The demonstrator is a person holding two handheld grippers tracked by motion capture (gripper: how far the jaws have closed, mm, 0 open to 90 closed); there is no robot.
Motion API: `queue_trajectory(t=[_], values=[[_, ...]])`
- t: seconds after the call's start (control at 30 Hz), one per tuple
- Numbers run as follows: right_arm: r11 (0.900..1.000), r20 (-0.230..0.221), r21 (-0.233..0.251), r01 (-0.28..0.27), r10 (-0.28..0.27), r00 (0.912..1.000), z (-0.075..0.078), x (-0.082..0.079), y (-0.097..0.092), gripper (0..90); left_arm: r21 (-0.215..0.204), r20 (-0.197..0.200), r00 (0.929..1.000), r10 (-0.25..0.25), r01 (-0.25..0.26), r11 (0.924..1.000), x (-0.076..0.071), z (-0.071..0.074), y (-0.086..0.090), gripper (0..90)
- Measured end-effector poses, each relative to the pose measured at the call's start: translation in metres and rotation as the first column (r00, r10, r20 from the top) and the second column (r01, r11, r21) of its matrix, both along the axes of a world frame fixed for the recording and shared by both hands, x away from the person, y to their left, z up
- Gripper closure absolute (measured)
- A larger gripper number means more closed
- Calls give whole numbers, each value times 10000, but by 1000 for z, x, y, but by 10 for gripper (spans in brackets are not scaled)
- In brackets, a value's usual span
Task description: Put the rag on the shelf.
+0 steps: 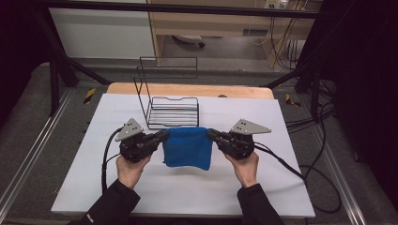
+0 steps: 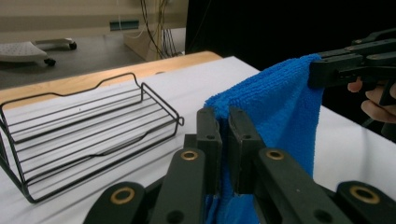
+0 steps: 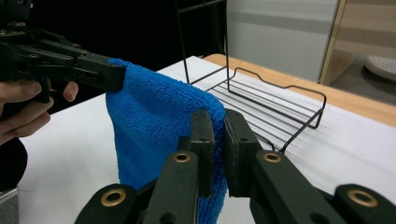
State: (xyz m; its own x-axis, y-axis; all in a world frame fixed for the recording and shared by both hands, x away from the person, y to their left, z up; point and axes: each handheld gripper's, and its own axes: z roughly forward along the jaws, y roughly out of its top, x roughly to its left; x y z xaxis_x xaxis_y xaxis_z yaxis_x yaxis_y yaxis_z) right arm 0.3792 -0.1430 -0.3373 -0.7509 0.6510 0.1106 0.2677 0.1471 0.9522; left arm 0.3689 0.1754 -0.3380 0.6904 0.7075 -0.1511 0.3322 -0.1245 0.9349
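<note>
A folded blue cloth (image 1: 187, 147) hangs above the white table between my two grippers, its lower edge free. My left gripper (image 1: 163, 135) is shut on the cloth's upper left corner, and my right gripper (image 1: 209, 133) is shut on its upper right corner. In the left gripper view the blue cloth (image 2: 275, 107) is pinched between the two black jaws of the left gripper (image 2: 223, 116), with the other gripper (image 2: 327, 70) clamped on its far corner. In the right gripper view the blue cloth (image 3: 154, 116) drapes from the jaws of the right gripper (image 3: 218, 121) across to the other gripper (image 3: 109, 72).
A black wire rack (image 1: 171, 110) with a tall wire back stands on the table (image 1: 84, 168) just behind the cloth. The wire rack (image 2: 88, 126) lies left of the jaws in the left gripper view. A wooden board edge (image 1: 187, 89) runs along the table's far side. Cables (image 1: 305, 178) trail at the right.
</note>
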Motion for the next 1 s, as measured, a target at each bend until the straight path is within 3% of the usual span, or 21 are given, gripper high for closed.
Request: queue_trajectory(t=[0.53,1.0], values=[[9991,1211,228,363,-388,9919,39,5,11,838,-698,1064,9935,393,-319,9970,4,38,8,842],[9964,2073,595,603,-714,9757,67,11,25,839,-1178,1553,9843,841,-660,9908,11,64,17,845]])
